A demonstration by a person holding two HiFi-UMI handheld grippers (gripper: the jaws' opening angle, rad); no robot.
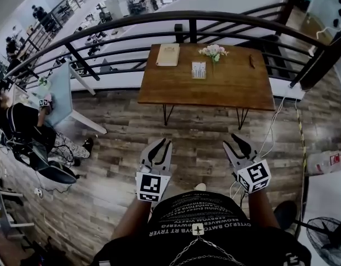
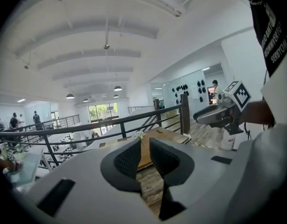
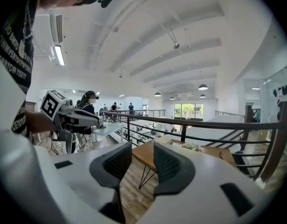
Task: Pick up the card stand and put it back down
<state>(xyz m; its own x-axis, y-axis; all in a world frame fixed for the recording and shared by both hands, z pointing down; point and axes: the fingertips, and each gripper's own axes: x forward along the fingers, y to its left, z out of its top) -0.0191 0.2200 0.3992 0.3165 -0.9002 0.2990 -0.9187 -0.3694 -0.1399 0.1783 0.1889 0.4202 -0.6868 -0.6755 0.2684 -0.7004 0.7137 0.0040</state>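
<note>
The card stand (image 1: 198, 70), a small clear holder with a pale card, stands upright on the wooden table (image 1: 237, 90) far ahead of me. Both grippers hang over the plank floor, well short of the table. My left gripper (image 1: 161, 143) has its jaws a narrow gap apart with nothing between them; through that gap in the left gripper view (image 2: 144, 147) only table and floor show. My right gripper (image 1: 237, 140) stands open wider and empty, pointing at the table (image 3: 145, 154) in the right gripper view (image 3: 142, 157). The stand is not discernible in either gripper view.
On the table are a small flower bunch (image 1: 213, 51), a light wooden board (image 1: 168, 55) and a small dark object (image 1: 251, 61). A black railing (image 1: 192, 20) runs behind it. A seated person (image 1: 23, 127) and white desk (image 1: 62, 93) are left; a fan (image 1: 329, 240) is right.
</note>
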